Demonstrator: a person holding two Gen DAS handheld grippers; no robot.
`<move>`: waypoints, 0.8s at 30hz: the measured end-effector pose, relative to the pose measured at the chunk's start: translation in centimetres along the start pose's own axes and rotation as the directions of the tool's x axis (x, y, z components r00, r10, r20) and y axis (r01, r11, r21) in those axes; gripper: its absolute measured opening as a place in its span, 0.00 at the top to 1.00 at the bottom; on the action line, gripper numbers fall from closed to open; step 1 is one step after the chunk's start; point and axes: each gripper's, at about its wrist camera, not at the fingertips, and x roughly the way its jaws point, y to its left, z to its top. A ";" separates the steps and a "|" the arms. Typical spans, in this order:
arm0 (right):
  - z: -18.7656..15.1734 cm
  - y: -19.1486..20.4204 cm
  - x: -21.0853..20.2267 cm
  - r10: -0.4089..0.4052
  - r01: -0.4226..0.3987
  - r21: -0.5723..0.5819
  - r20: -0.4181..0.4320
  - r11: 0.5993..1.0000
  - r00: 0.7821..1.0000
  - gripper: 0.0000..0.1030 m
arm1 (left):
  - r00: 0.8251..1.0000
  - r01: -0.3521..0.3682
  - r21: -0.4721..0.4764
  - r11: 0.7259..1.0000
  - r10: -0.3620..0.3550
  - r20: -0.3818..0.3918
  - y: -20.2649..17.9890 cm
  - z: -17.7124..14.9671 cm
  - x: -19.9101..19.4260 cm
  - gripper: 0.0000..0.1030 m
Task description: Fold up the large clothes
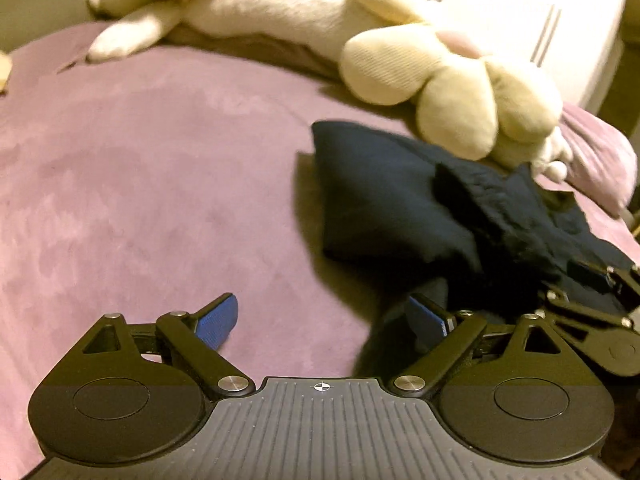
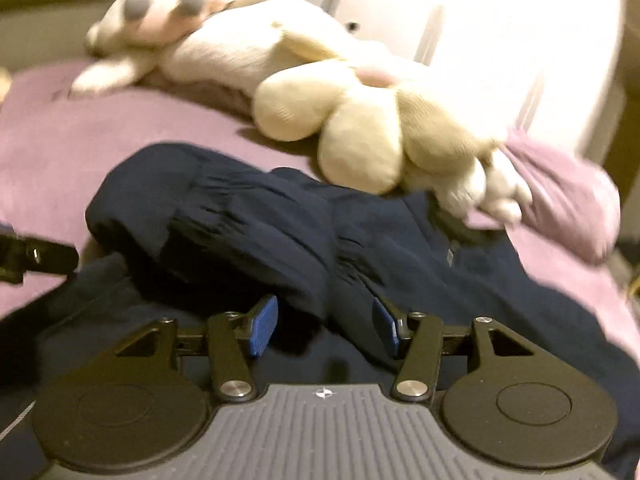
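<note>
Right tool [image 2: 325, 326] astride navy garment [image 2: 256, 232]

A plain navy garment [image 2: 256, 232] lies on a mauve bedspread [image 1: 140, 168] beside a cream plush toy [image 1: 440, 80] with pink patches.

You're working over a bed w/ a mauve-pink plush cover [image 1: 152, 152]; nap shows brushed patches, no bare mattress visible. Cover bunches into a rumpled lump at far right edge [image 2: 568, 200]. 1 large cream plush toy [image 1: 304, 12] lies along the far side of the bed, pink-and-grey paw pads at its left end. Behind it stands a white cabinet [image 1: 532, 12] w/ 2 thin vertical grooves, strongly overexposed. Olive-beige wall [image 2: 48, 12] at upper left. Light is warm, yellowish, indoor; shadows fall soft on the cover. Both views blurred.
</note>
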 end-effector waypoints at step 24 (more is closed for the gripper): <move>-11.8 -23.3 -3.3 0.034 0.008 0.913 -0.024 0.408 0.999 0.84 | 0.997 0.052 0.217 0.975 -0.039 -0.063 -8.2 0.2 4.5 0.10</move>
